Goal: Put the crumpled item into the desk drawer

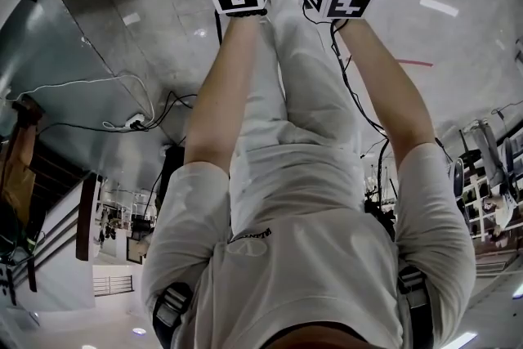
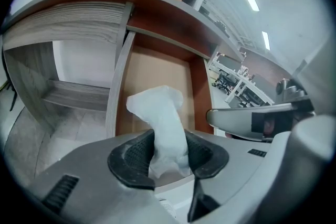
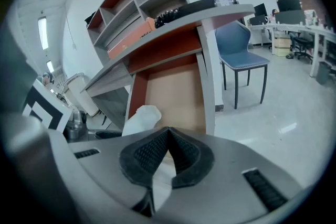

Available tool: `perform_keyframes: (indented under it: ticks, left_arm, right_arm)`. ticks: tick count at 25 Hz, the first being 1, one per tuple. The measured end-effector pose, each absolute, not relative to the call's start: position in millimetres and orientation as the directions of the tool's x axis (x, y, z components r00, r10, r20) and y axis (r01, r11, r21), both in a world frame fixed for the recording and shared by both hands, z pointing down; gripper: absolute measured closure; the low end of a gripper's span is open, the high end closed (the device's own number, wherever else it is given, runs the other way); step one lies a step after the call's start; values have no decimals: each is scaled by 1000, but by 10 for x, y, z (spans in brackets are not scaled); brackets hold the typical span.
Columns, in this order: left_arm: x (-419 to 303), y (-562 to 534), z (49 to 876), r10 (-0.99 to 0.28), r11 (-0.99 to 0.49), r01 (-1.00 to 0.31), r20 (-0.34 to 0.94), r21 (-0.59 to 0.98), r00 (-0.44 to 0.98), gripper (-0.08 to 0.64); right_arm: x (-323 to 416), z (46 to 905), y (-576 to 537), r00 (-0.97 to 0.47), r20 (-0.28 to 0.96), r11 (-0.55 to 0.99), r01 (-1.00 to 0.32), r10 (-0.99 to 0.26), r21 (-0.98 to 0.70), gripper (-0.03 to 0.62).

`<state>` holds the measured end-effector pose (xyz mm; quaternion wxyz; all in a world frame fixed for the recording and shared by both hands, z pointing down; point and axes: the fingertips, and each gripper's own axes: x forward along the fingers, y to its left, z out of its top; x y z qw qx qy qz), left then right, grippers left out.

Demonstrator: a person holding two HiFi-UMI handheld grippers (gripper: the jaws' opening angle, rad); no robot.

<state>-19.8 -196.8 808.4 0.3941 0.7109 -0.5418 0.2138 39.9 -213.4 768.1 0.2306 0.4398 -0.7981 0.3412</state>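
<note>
Left gripper [image 2: 169,153]: my jaws parted fairly wide, pads touching both sides of white crumpled item [image 2: 160,113], which I hold by its lower end, top sticking out far side. Item hangs over near end of open drawer [image 2: 152,68], not lying in it. Drawer pulled out from under desk [image 2: 79,23]. Right gripper [image 3: 168,131]: my jaws closed tip to tip, nothing between, just right of item, over same drawer. Blue chair [image 3: 239,47] far right.

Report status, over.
Left tool clamped on crumpled paper, at open drawer. Right tool shut, empty. Nothing seen blocking drawer.
</note>
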Motion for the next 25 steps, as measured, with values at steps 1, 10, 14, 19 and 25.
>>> perform_keyframes:
  ticks: [1,10,14,19,25]
  left_arm:
    - [-189,-1962,8080,-601,-106,-940,732,325,321,407]
    - [-173,-1948,8114,-603,-124,-943,731,309,319,390]
    - [-158,-1949,8120,-605,-119,-942,730,314,319,381]
    - [-163,-1918,8133,-601,-117,-941,732,317,321,368]
    - [-167,-1924,8115,-604,-111,-942,731,317,317,354]
  right_arm:
    - [410,7676,-2122,-508,667,375,-859,-545,-347,594]
    - [431,7713,-2090,-506,665,360,-861,-549,-358,594]
    - [460,7710,-2096,-503,665,358,-863,-552,-356,594]
    - [457,7697,-2092,-501,662,355,-865,-558,-355,594]
    - [495,7693,-2105,-491,664,340,-871,-564,-355,594]
